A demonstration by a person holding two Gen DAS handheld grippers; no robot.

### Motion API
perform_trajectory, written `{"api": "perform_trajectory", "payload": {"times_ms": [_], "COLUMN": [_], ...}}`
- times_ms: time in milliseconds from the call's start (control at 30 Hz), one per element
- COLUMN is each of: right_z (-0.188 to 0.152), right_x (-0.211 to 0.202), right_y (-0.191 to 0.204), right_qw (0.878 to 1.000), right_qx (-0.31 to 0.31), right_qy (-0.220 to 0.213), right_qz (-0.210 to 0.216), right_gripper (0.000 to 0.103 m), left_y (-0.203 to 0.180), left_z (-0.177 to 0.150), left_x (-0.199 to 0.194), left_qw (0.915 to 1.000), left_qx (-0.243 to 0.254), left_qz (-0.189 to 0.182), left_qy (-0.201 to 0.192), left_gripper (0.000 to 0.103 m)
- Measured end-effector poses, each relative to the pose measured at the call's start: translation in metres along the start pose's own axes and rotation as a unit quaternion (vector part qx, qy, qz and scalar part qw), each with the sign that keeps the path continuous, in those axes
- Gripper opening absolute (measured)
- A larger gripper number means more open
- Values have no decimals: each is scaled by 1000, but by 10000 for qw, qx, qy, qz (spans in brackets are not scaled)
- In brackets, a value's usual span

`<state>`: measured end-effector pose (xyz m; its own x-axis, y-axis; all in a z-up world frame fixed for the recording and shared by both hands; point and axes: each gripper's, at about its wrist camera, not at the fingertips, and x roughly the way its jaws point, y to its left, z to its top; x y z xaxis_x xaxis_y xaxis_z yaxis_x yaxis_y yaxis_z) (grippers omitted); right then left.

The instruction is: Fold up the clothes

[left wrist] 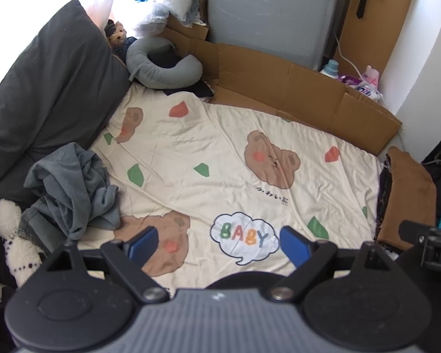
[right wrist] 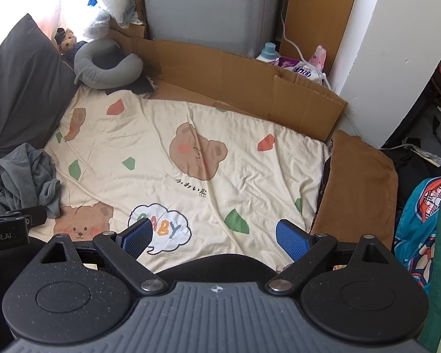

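Left wrist view: left gripper (left wrist: 219, 242) spread wide, empty, above the bear-print bed sheet (left wrist: 220, 158). Grey clothes (left wrist: 73, 188) lie crumpled at left-centre of the frame, no clear long axis. Cardboard (left wrist: 294, 94) walls the far edge; bottles (left wrist: 350, 76) sit behind it.

Right wrist view: right gripper (right wrist: 214, 235) also spread, empty. Grey clothes (right wrist: 25, 176) at the left edge. Brown blanket (right wrist: 358, 188) at right, running top to bottom.
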<state>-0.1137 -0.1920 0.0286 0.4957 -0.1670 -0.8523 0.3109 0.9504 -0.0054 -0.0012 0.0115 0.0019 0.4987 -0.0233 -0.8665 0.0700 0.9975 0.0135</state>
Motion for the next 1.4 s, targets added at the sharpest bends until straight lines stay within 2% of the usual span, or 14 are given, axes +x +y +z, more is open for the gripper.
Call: {"api": "perform_trajectory", "payload": {"times_ms": [167, 300, 633, 1133, 1400], "right_z": [2, 2, 5, 14, 25], "right_x": [-2, -6, -17, -33, -34], "right_y": [0, 3, -3, -5, -3], "right_qw": [9999, 9998, 9997, 9993, 9986], "right_qx": [2, -64, 235, 277, 337], "right_qy": [42, 1, -50, -251, -383], "right_qz": [-106, -179, 49, 37, 145], "right_gripper": [95, 95, 95, 95, 95], "left_y": [4, 11, 26, 49, 72], "left_z": [0, 1, 6, 22, 32], "left_x": [-3, -4, -14, -37, -46], "left_qw": [9999, 9993, 9987, 9982, 9974], "left_qx": [2, -178, -284, -196, -243], "left_qz": [-125, -311, -410, -398, -215], "left_qy": [-20, 51, -99, -403, -645], "left_gripper": [94, 96, 97, 99, 99]}}
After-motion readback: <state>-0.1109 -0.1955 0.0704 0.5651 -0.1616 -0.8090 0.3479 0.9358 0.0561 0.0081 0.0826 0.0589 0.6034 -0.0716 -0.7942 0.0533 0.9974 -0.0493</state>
